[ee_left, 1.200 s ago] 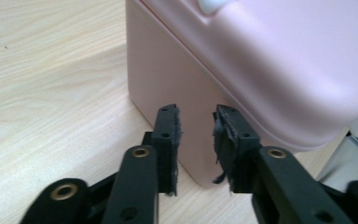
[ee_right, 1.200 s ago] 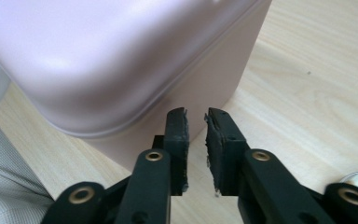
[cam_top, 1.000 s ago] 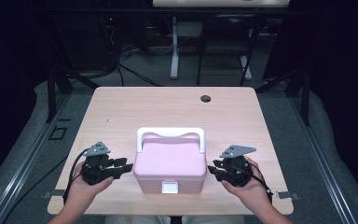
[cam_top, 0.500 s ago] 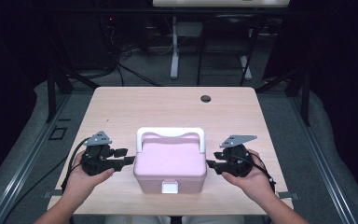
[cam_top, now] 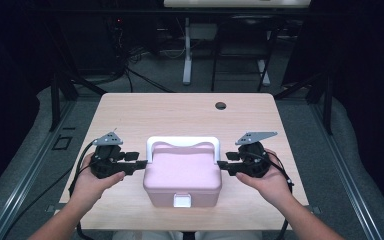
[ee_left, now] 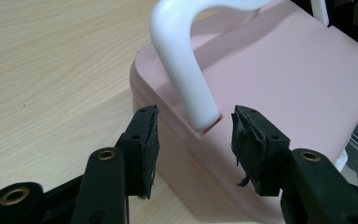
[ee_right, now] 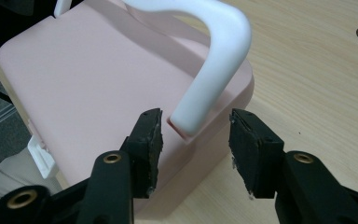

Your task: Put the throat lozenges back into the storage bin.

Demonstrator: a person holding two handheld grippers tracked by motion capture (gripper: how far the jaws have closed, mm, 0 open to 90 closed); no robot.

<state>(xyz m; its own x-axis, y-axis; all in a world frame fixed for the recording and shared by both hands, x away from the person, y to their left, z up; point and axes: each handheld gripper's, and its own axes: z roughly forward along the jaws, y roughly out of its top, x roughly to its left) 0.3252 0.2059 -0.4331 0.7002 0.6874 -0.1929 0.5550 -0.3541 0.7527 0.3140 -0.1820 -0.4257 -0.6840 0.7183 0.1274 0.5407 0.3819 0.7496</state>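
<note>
Pink box (cam_top: pixel 182 175) sits low centre in the high view, near the front edge of the wooden table (cam_top: pixel 180 112), lid down. The white latch (cam_top: pixel 182 201) on its front wall looks shut, though it's small in frame. White handle (cam_top: pixel 182 144) arches over the back half of the lid and looks raised, not lying flat.

Left gripper (cam_top: pixel 139 163) is at the box's left flank, right gripper (cam_top: pixel 223 165) at its right flank, mirror poses. Both sets of jaws have just been opening. In the left gripper view the handle's foot (ee_left: pixel 200 112) sits in the gap between the pads, not pinched. Same in the right gripper view: handle foot (ee_right: pixel 189 122) between the pads, daylight both sides. So both claws are part open and holding nothing.

Risks from here, as I judge them:
- If the plan is a two-sided lift, the pads line up on the handle pivots, not the box walls. Closing there pinches a rounded, probably rotating part, so the box could swing or slip.
- Uneven closing would shove the box sideways or yaw it on the smooth table.
- The box is close to the front edge, so a pull toward the person could drag it off.
- Left pad (ee_left: pixel 249 140) looks frayed, so expect weaker friction on that side.
- Cable hole (cam_top: pixel 220 105) at upper centre of the table is well apart, no concern.
</note>
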